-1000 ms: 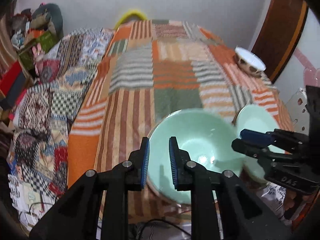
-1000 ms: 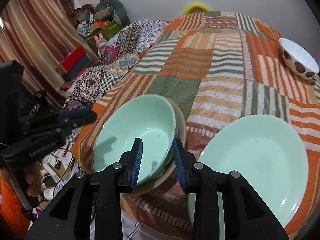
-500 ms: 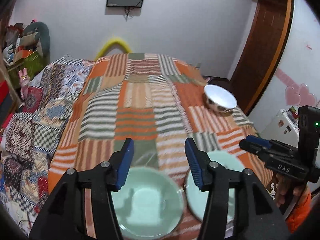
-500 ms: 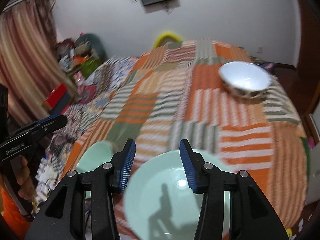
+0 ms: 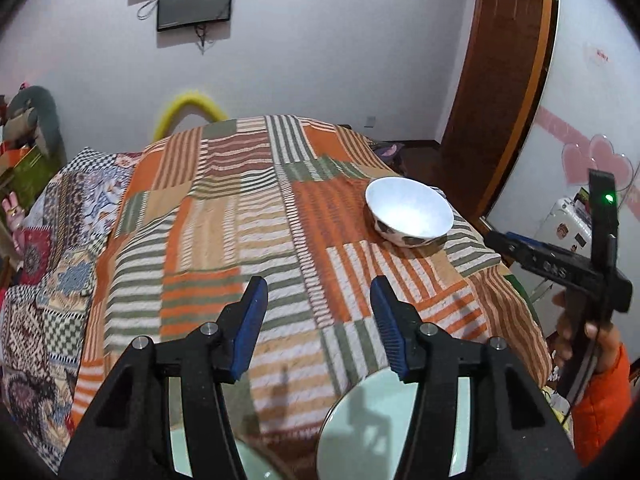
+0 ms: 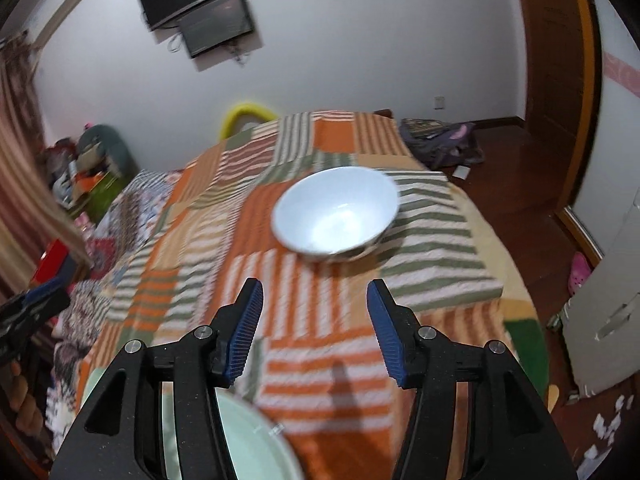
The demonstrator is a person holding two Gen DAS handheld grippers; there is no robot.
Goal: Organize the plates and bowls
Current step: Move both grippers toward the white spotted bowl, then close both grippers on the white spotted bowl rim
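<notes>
Above the near end of the bed, we see the left gripper [image 5: 318, 302] with its blue pads apart and nothing between them, only striped blanket [image 5: 224, 240] below. The right gripper [image 6: 314, 306] has its jaws opening, and they too hold nothing. In the left wrist view the right gripper [image 5: 520, 246] shows at the right edge, carried by a hand [image 5: 576, 332] in an orange sleeve [image 5: 600, 408].

Just under the left gripper's fingers lies a pale green plate [image 5: 360, 432], flat on the blanket and bare. To its left a second pale green dish [image 5: 180, 428] peeps between the gripper's arms; we cannot tell whether it is a bowl or a plate. In the right wrist view a green plate [image 6: 248, 440] sits at the bottom edge.

Farther out, toward the bed's right edge, a white bowl [image 6: 336, 212] with dark patches on its outside stands upright, mouth up, with nothing in it. It is well apart from the green dishes. A screen [image 5: 194, 0] hangs on the far wall.
</notes>
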